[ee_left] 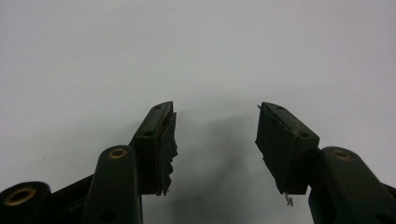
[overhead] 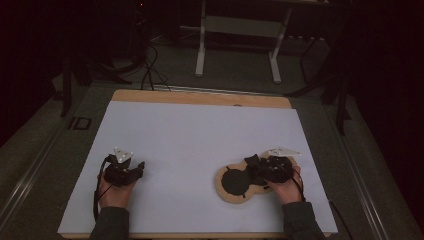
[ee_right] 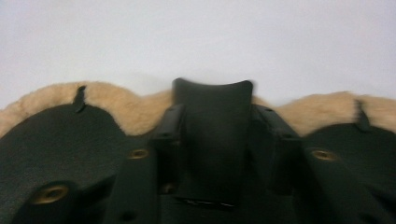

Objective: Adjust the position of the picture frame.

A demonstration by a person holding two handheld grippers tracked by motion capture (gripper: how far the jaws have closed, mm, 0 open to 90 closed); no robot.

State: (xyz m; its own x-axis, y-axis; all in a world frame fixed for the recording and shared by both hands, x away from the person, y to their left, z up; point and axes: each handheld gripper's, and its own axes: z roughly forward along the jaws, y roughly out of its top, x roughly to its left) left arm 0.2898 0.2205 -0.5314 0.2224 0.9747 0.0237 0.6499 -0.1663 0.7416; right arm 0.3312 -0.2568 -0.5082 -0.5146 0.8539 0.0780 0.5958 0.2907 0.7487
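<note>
- Left gripper (overhead: 131,169) low on the left part of the white sheet (overhead: 200,135), held in the left hand (overhead: 116,192); grey plate on top, cable trailing toward the sleeve.
- In the left gripper view, jaws wide apart over bare sheet, nothing between them; pads (ee_left: 167,144) ragged at the edges, a shadow on the sheet under the gap.
- Right gripper (overhead: 252,167) low on the right part of the sheet, held in the right hand (overhead: 285,187), pointing toward the left, over the earmuffs (overhead: 235,186).
- Earmuffs flat on the sheet: tan fleece rim, two dark round cups, one cup plain to see at the gripper's tip, the other under the hand.
- In the right gripper view, jaws closed in on the black band (ee_right: 212,140) that joins the two cups, one jaw against each edge of it; fleece (ee_right: 126,109) just beyond, dark cups left and right.
- Grippers well apart from each other.
- Wooden table (overhead: 200,97) edge visible past the far side of the sheet.
</note>
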